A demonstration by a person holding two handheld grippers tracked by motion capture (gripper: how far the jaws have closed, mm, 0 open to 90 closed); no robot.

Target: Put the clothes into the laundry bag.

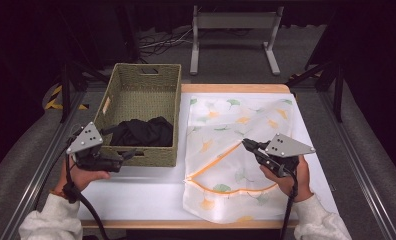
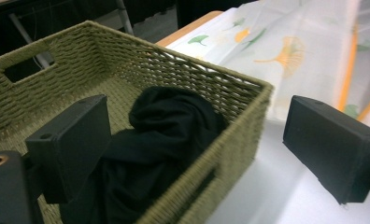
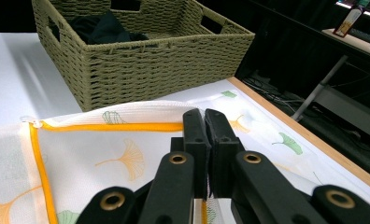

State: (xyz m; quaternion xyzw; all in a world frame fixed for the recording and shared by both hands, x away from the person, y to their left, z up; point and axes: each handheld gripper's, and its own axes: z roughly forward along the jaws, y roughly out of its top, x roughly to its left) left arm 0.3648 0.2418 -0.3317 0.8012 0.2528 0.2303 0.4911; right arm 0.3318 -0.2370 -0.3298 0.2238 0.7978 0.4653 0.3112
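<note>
High view, laundry bag (image 1: 236, 150) lengthwise front-to-back

**A dark room around a white surface**

From my remote seat I see a white surface (image 1: 136, 192) with a light wooden edge, and I place everything else relative to it. Grey carpeted floor (image 1: 226, 60) surrounds it on all sides. Beyond its far edge stands a grey metal frame (image 1: 234, 22) on two legs, with loose cables (image 1: 161, 40) on the floor to the frame's left. Metal rails (image 1: 358, 165) run along the floor to either side of the surface. Black-and-yellow tape (image 1: 53, 100) marks the floor off its far left corner. Behind all this, the room lies in darkness.
</note>
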